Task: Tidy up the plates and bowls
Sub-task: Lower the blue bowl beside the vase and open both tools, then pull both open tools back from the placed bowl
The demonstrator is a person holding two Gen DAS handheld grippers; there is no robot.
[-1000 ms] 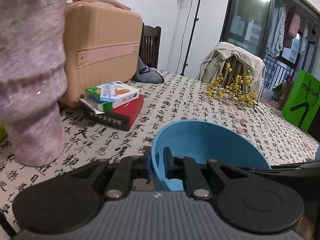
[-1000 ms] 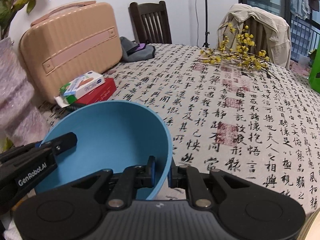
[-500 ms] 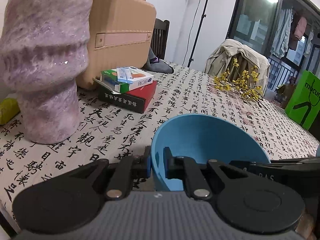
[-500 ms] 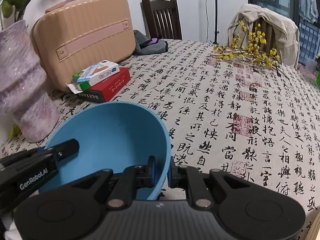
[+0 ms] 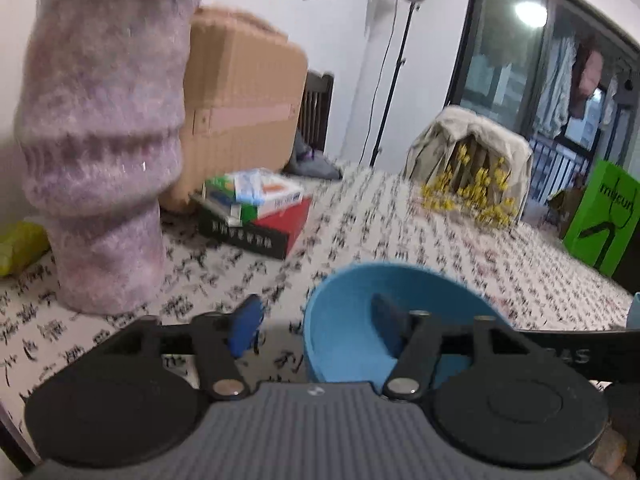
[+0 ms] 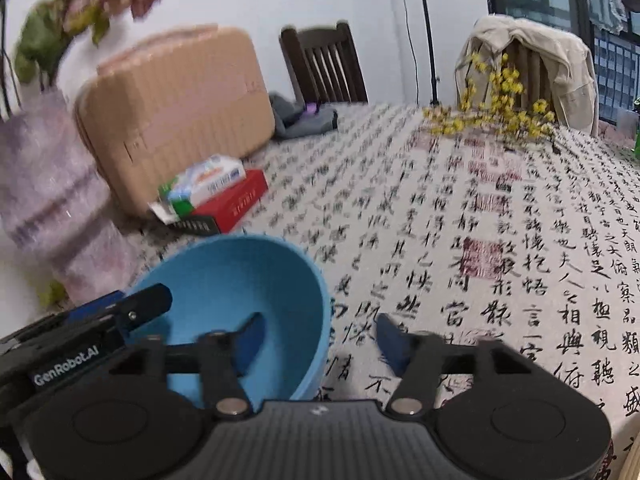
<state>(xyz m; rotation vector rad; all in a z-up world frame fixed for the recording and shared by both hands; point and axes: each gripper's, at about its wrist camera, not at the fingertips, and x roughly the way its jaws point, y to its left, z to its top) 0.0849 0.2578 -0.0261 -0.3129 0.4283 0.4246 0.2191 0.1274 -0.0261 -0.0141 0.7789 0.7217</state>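
A blue bowl rests on the patterned tablecloth near the table's front edge. My left gripper straddles the bowl's left rim, one finger outside and one inside; its jaws are opening and the pads stand off the rim. My right gripper straddles the bowl's right rim in the same way; its jaws are opening too, clear of the wall. In the right wrist view the left gripper's fingers reach in over the bowl's far left rim.
A tall mauve vase with flowers stands close on the left. Behind it are a tan suitcase and stacked boxes. Yellow blossom twigs lie far back, with chairs beyond. A green bag is at right.
Both grippers were shut on the bowl's rim, one on each side; now both have spread their jaws and let go. The bowl sits lower, on the cloth.
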